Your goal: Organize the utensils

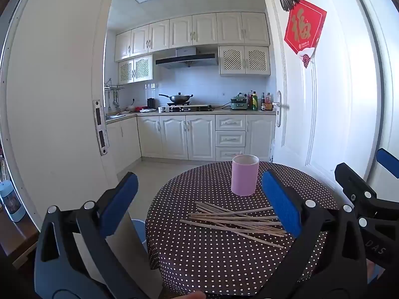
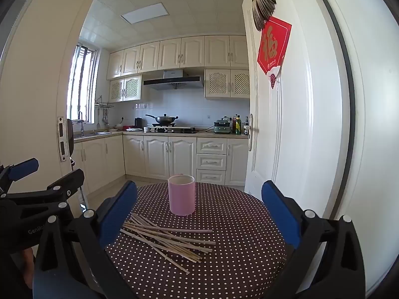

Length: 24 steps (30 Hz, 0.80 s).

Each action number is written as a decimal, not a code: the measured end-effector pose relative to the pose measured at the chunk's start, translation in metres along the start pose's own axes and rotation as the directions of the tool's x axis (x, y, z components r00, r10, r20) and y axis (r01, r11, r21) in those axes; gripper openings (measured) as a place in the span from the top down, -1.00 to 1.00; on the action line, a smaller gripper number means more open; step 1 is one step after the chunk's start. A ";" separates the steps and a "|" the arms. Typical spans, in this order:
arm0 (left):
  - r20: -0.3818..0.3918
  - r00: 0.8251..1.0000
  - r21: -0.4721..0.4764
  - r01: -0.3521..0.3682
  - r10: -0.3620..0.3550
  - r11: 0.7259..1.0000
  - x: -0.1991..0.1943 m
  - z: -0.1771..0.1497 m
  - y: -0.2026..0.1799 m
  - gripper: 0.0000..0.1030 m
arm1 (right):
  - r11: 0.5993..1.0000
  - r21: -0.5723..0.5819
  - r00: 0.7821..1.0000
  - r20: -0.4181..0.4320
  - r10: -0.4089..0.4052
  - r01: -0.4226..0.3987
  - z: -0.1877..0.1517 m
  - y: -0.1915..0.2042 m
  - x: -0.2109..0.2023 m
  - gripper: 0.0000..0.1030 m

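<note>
Lying loose on our round table [image 1: 212, 261], the wooden chopsticks [image 1: 237, 220] form a scattered, criss-crossed pile on the brown polka-dot cloth, none of them in the cup. Just behind the pile stands our pink cylindrical cup [image 1: 244, 178], upright and open at the top, near the chopsticks but not touching them as far as we can see.

We hold both tools above the near edge of the table. Our left gripper [image 1: 199, 206] has its blue-padded fingers [image 1: 119, 204] spread wide, with nothing between them; the pile and cup show in the gap. Our right gripper [image 2: 199, 214] is likewise spread wide and holds nothing, its blue pads [image 2: 279, 214] framing the same cup and chopsticks.

Beyond the table we see an open white door [image 1: 311, 99] with a red paper decoration [image 1: 304, 30], and a kitchen with cream cabinets [image 1: 192, 31], a range hood [image 1: 187, 59] and a wok [image 1: 179, 97] on the stove.
</note>
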<state>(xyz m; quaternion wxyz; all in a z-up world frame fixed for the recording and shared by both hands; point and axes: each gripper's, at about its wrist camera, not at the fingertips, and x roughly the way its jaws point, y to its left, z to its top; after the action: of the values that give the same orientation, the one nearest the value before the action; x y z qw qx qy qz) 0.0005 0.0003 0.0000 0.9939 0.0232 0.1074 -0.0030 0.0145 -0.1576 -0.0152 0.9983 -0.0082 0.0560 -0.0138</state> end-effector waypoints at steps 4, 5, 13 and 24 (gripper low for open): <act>0.004 1.000 -0.001 0.000 0.000 1.000 0.000 0.000 0.000 -0.89 | 1.000 -0.002 1.000 0.002 -0.001 0.001 0.000 0.000 0.000 -0.87; 0.005 1.000 0.000 -0.001 0.001 1.000 0.000 0.000 0.000 -0.89 | 1.000 -0.002 1.000 0.002 -0.001 0.001 0.000 0.001 0.000 -0.87; 0.009 1.000 0.001 -0.005 0.005 1.000 -0.004 0.000 -0.001 -0.89 | 1.000 -0.003 1.000 0.001 0.000 0.000 0.000 0.001 0.000 -0.87; 0.009 1.000 0.000 -0.002 0.002 1.000 -0.003 -0.002 0.000 -0.89 | 1.000 -0.001 1.000 0.002 -0.003 0.003 -0.003 -0.001 -0.001 -0.87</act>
<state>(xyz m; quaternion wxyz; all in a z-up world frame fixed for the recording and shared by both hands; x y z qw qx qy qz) -0.0025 0.0002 -0.0010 0.9944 0.0233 0.1028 -0.0020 0.0131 -0.1584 -0.0179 0.9983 -0.0089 0.0550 -0.0152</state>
